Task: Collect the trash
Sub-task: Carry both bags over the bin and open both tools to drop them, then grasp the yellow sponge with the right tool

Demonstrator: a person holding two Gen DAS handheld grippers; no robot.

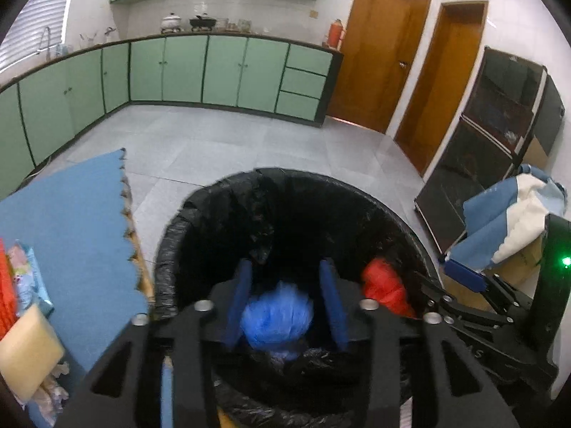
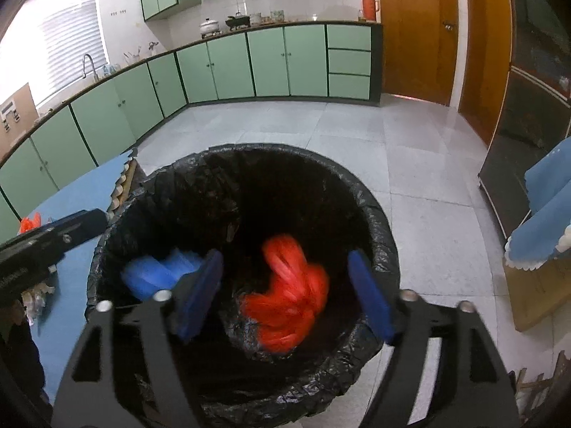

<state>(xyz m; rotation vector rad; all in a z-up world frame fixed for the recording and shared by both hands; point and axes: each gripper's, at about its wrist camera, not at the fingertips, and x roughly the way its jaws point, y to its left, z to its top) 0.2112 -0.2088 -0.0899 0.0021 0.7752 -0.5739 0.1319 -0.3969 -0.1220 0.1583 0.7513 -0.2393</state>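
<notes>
A round bin lined with a black bag (image 1: 200,221) (image 2: 378,221) stands on the floor below both grippers. My left gripper (image 1: 287,274) is open over the bin, and a blurred blue plastic bag (image 1: 276,315) sits free between its fingers, inside the bin. My right gripper (image 2: 285,267) is open over the bin, and a blurred red plastic bag (image 2: 289,296) lies free between its fingers. The red bag also shows in the left wrist view (image 1: 385,287), and the blue bag in the right wrist view (image 2: 153,274).
A blue foam mat (image 1: 71,214) covers the table left of the bin, with a yellow sponge (image 1: 26,353), red and patterned packets and crumpled wrappers at its near left. Green cabinets line the far walls. A dark glass cabinet (image 1: 499,125) and blue-white cloth (image 1: 510,221) stand at right.
</notes>
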